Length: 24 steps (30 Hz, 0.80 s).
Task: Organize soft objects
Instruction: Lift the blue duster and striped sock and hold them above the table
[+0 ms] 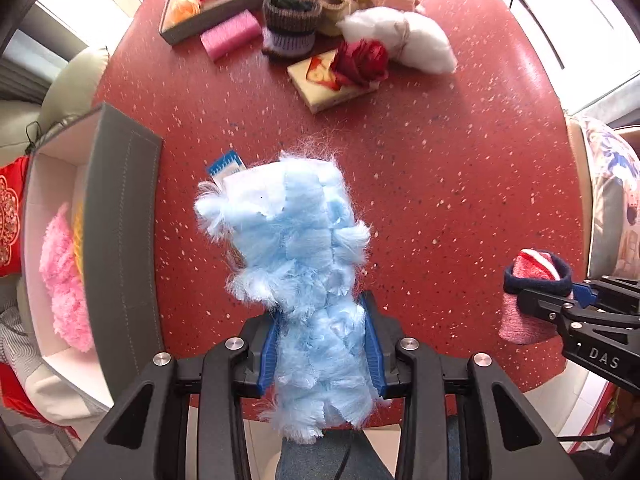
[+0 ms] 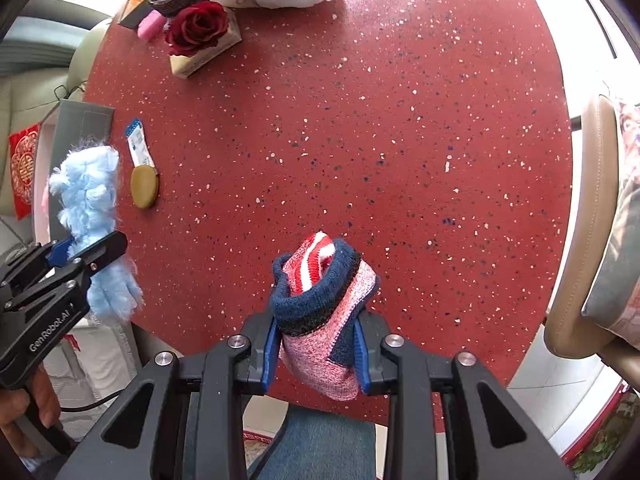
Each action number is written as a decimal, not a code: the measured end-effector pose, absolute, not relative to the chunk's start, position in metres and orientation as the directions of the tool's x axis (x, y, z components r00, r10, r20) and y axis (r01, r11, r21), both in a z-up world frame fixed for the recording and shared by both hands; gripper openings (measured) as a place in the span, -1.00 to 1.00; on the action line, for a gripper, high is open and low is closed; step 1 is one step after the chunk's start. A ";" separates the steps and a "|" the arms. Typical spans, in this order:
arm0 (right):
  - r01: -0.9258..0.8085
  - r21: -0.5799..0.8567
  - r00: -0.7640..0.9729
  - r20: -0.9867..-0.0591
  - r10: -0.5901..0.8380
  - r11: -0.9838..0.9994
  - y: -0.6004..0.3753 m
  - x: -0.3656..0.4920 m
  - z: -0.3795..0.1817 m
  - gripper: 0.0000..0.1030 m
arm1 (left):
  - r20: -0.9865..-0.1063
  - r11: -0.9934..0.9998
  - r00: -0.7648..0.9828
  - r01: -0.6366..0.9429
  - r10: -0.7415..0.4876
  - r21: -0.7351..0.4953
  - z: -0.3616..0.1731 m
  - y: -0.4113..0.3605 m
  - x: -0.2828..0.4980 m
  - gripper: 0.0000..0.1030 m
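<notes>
Red speckled stone covers the round desk (image 1: 420, 184), with a heap of soft things at its far edge: a white stuffed bundle (image 1: 404, 38), a red fabric rose (image 1: 362, 60) on a small box, a pink sponge (image 1: 230, 34) and a long grey tray (image 1: 224, 6). The left gripper (image 1: 322, 346) pinches a fluffy light-blue duster head (image 1: 296, 264) near its lower half, jaws pressed into the fibres. It hangs above the desk with its long axis running away from the camera, the far end reaching toward the desk centre. Just to its left stands a grey box (image 1: 124, 208) that already holds a pink fluffy piece (image 1: 64, 280). The right gripper (image 2: 318, 354) pinches a rolled red, pink and navy sock (image 2: 324, 304), its cuff opening facing up and away, near the desk's near edge. The step in hand looks like carrying the duster to the grey box. To do it well, lift it clear of the box wall, turn its length along the box's long side, and lower it beside the pink piece before letting go, so loose fibres do not snag the rim.
</notes>
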State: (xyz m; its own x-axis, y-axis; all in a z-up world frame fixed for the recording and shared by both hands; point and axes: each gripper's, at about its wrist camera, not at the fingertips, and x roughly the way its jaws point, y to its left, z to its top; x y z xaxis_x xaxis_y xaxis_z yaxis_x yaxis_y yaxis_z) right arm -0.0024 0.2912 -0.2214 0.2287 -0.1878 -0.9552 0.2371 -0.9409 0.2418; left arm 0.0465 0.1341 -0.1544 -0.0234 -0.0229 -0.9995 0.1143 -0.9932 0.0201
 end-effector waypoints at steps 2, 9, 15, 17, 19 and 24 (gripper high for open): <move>0.246 0.250 0.222 -0.955 -0.197 -0.937 0.292 -0.001 -0.215 -0.34 | -0.998 -0.993 -0.051 0.112 -0.032 0.026 -0.143 0.129 0.048 -0.26; 0.239 0.278 0.210 -0.950 -0.230 -0.931 0.287 -0.017 -0.191 -0.32 | -0.995 -0.989 -0.077 0.142 -0.055 0.044 -0.129 0.103 0.042 -0.26; 0.269 0.290 0.211 -0.948 -0.237 -0.919 0.283 -0.017 -0.179 -0.32 | -0.993 -0.982 -0.094 0.177 -0.077 0.059 -0.119 0.094 0.051 -0.26; 0.284 0.291 0.212 -0.948 -0.236 -0.914 0.276 -0.018 -0.179 -0.32 | -0.991 -0.980 -0.107 0.189 -0.085 0.064 -0.115 0.091 0.054 -0.26; 0.300 0.294 0.206 -0.949 -0.239 -0.907 0.271 -0.020 -0.177 -0.32 | -0.989 -0.978 -0.114 0.197 -0.091 0.067 -0.112 0.089 0.054 -0.26; 0.328 0.297 0.190 -0.951 -0.245 -0.897 0.263 -0.025 -0.171 -0.32 | -0.987 -0.975 -0.125 0.207 -0.102 0.075 -0.107 0.088 0.055 -0.26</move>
State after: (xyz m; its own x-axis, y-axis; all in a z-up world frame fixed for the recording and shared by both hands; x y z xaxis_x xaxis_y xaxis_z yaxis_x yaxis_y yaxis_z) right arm -0.0249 0.2634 -0.1714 0.1896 -0.2455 -0.9507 0.3282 -0.8967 0.2970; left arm 0.0550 0.0879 -0.1074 -0.1250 -0.1020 -0.9869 0.2074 -0.9754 0.0745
